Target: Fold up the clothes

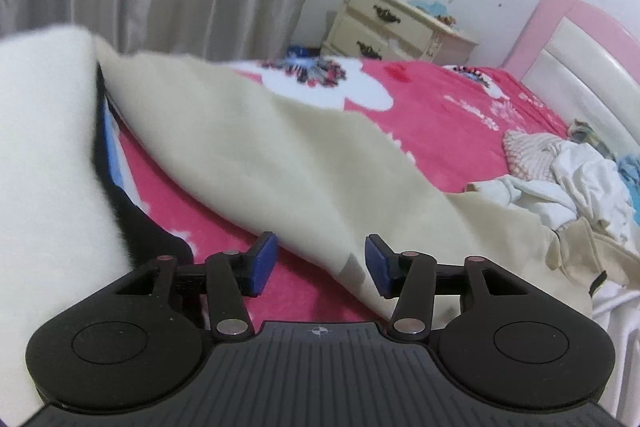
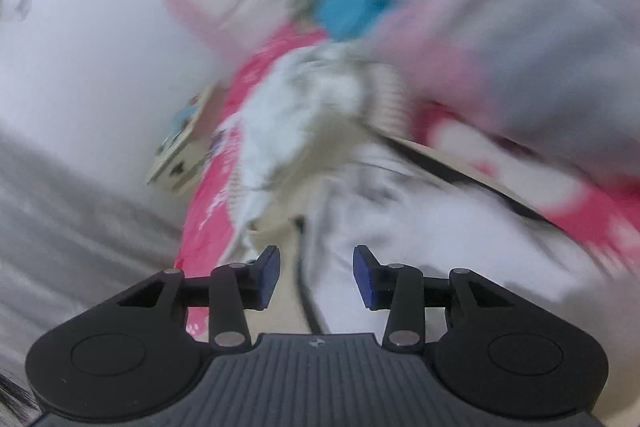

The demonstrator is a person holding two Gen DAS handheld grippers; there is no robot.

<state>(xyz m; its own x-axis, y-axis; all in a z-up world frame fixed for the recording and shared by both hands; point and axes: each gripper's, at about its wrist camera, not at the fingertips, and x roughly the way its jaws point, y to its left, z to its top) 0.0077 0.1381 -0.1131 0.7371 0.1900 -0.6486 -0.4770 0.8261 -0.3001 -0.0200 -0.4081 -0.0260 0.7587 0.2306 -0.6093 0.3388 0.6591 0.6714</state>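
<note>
Cream garment (image 1: 280, 155) soft, matt fleece; pink blanket (image 1: 440, 115) plush cloth.

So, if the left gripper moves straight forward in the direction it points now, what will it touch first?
Most likely the cream garment: its lower fold already hangs between the open fingers of the left gripper. The pink floral blanket lies beyond it, though depth is unclear.

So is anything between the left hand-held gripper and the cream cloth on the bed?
Nothing visible. The left hand-held gripper is open, and the edge of the cream cloth already lies between its blue pads, over the pink blanket.
</note>
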